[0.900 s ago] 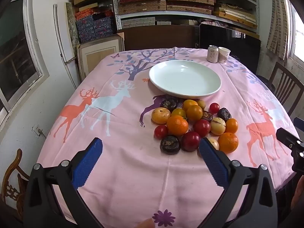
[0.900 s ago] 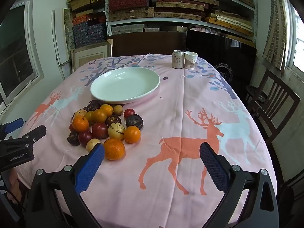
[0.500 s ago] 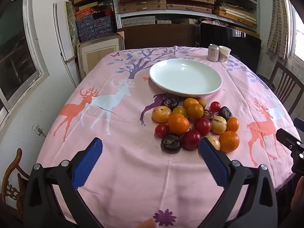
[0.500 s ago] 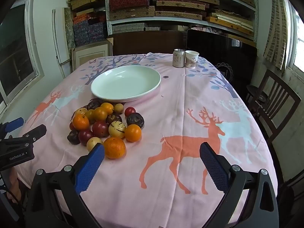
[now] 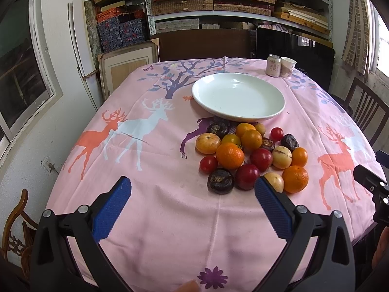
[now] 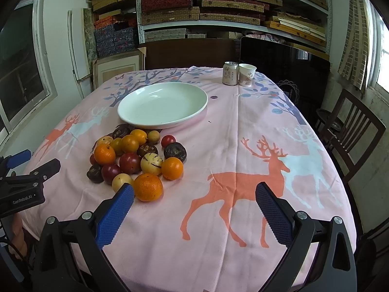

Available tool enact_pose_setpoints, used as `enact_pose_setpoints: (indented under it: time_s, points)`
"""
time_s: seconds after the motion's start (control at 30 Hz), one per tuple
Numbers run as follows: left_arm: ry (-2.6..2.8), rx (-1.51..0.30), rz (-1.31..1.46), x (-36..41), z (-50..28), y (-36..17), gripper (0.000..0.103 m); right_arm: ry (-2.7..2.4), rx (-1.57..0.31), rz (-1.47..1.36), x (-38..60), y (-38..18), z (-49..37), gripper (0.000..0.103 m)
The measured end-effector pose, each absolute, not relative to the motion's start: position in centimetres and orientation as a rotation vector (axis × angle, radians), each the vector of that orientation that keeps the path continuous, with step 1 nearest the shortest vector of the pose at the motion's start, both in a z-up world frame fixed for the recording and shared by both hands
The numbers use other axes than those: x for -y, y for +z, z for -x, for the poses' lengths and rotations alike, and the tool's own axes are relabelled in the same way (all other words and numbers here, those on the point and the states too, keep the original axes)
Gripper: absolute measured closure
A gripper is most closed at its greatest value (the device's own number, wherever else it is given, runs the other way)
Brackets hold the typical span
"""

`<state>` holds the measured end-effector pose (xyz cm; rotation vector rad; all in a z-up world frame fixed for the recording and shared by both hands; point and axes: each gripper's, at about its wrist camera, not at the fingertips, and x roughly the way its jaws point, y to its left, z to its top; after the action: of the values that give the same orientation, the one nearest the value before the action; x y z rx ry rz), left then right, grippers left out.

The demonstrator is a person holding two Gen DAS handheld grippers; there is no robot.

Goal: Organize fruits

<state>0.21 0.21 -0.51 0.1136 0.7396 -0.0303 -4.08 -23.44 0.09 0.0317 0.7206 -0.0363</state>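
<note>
The left gripper (image 5: 192,194) hangs spread wide and empty above the near edge of the counter (image 5: 158,219), which wears a pink cloth printed with deer. The right gripper (image 6: 194,196) is likewise spread wide, holding nothing. Just ahead of the left gripper's right finger lies the pile of fruit (image 5: 250,155): oranges, red plums, pale yellow rounds and dark wrinkled ones, bunched together and touching. In the right wrist view the pile (image 6: 138,158) sits ahead and left, an orange (image 6: 147,187) just beside the left finger. Beyond the pile stands an empty white plate (image 5: 238,96), its rim near the farthest fruit. A can (image 6: 230,73) and paper cup (image 6: 247,75) stand together at the far edge, their printing too small to read. The left gripper's body reads "GenRobot.AI".
</note>
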Motion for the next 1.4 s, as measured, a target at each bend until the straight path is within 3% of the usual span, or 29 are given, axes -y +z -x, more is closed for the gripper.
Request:
enact_pose_setpoints:
  time_s: [1.4]
  points:
    - [-0.030, -0.742, -0.111, -0.1, -0.3, -1.0, 0.004, -0.033, -0.721, -0.019, 22.2, -0.2, 4.4, 0.003]
